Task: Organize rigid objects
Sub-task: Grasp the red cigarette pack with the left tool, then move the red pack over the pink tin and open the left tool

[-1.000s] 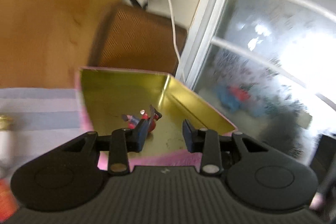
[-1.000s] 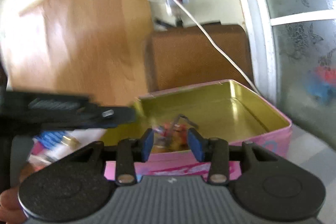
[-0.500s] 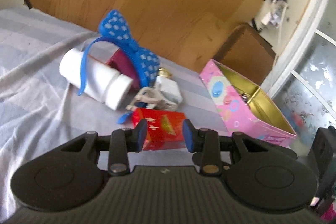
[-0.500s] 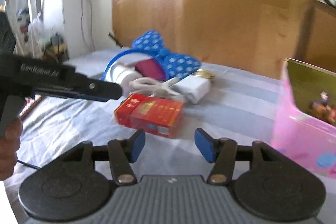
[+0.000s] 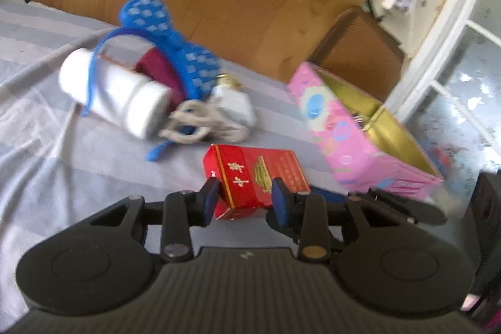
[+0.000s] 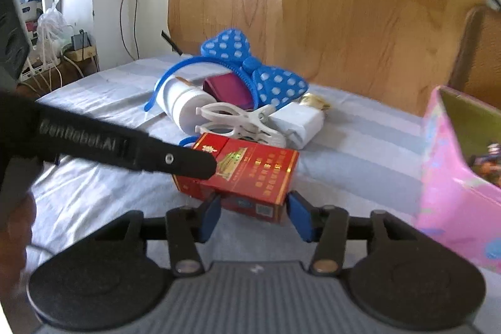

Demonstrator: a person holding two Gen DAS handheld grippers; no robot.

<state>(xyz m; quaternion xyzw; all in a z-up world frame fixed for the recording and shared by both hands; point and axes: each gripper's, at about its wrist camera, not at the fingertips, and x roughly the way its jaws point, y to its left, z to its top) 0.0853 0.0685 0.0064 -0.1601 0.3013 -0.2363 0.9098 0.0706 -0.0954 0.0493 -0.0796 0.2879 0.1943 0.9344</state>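
Red box (image 6: pixel 247 174): glossy printed cardboard.
Pink tin (image 5: pixel 347 140): printed outside, shiny gold metal inside.
Bottle (image 6: pixel 181 107): smooth white plastic.
Headband (image 6: pixel 250 74): blue dotted plastic.
Sheet (image 5: pixel 47 146): matt striped cloth.
Headboard (image 6: pixel 344 5): smooth wood.

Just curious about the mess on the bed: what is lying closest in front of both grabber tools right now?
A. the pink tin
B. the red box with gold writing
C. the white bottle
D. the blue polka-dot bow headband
B: the red box lies flat on the sheet just ahead of the open right gripper and left gripper.
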